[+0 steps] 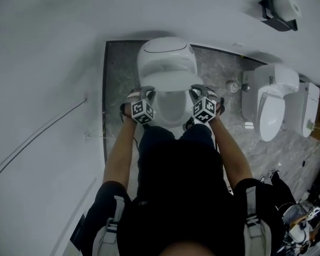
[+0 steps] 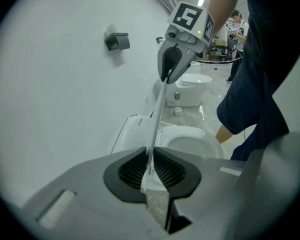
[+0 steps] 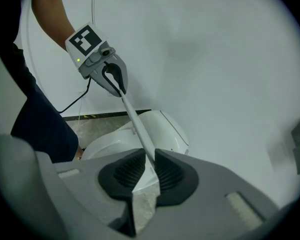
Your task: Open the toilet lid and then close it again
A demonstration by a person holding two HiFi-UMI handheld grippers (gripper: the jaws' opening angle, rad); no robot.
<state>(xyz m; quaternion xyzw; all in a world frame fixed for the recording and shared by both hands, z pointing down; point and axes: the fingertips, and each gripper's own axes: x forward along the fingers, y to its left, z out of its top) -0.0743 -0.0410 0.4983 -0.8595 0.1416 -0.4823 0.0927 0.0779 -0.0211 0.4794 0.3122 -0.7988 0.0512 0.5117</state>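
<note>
we pinch the half-raised toilet lid (image 1: 169, 81) with left tool (image 1: 142, 93) and right tool (image 1: 204, 91); likely mid-opening; next, tilt it back.

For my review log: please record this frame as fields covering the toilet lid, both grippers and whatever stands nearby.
lid: toilet lid lifted off the seat, held at both side edges
left gripper: shut on the lid's left edge
right gripper: shut on the lid's right edge
seat: down
nearby: another toilet, wall paper holder

A second toilet (image 1: 270, 103) stands at right, a paper holder (image 1: 280, 10) on the wall (image 1: 53, 47)
</note>
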